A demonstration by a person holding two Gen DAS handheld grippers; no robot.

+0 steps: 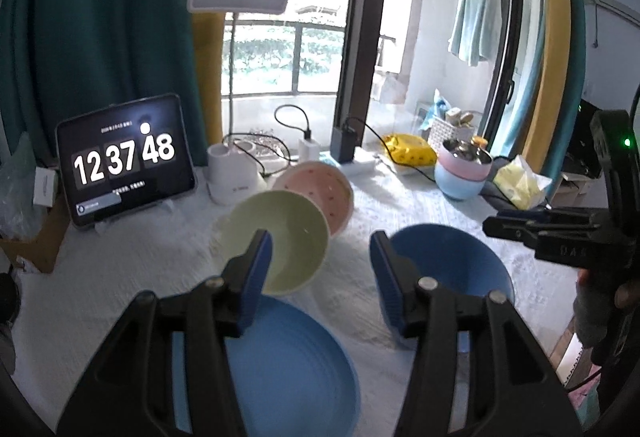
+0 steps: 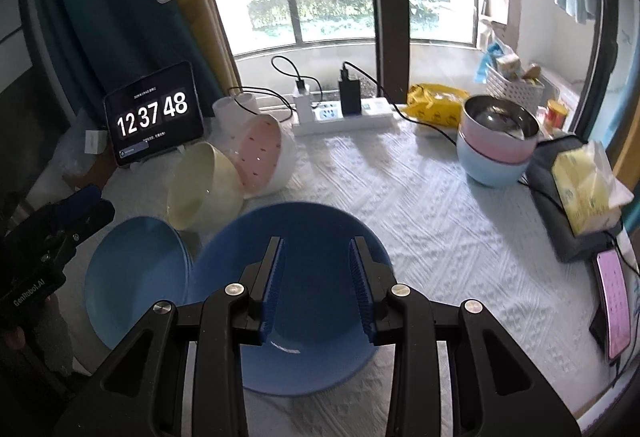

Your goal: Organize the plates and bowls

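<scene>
At the centre of the right wrist view we see a dark blue bowl [image 2: 304,277] tipped on its side on the white quilted worktop [image 2: 440,237], its mouth facing us. The right hand-held gripper [image 2: 318,287] hangs in front of that mouth, its blue pads a narrow gap apart with nothing pressed between them; whether a pad touches the bowl's rim we cannot tell. Just beside the bowl, at nine o'clock, stands a light blue plate [image 2: 132,277], also tilted up on edge. At eleven o'clock from the bowl a pale green bowl [image 2: 204,189] lies on its side, and a pink-lined white bowl [image 2: 260,153] leans just behind it.

In the left wrist view the left hand-held gripper [image 1: 320,269] stands moderately wide and empty (its left pad overlaps the green bowl only by line of sight). The light blue plate [image 1: 280,365] sits below it at six o'clock, the dark blue bowl [image 1: 448,265] at three o'clock, and the right gripper shows at the right edge, black, with a hand [image 1: 600,301] behind it.

Farther out, at two o'clock on the worktop, a steel bowl rests in a pink one stacked in a pale blue one [image 2: 496,149]. A tablet [image 2: 154,117] showing a clock stands at ten o'clock, with a power strip [image 2: 344,115] at twelve, a tissue pack [image 2: 588,189] at three, and a phone [image 2: 614,301] at four.
</scene>
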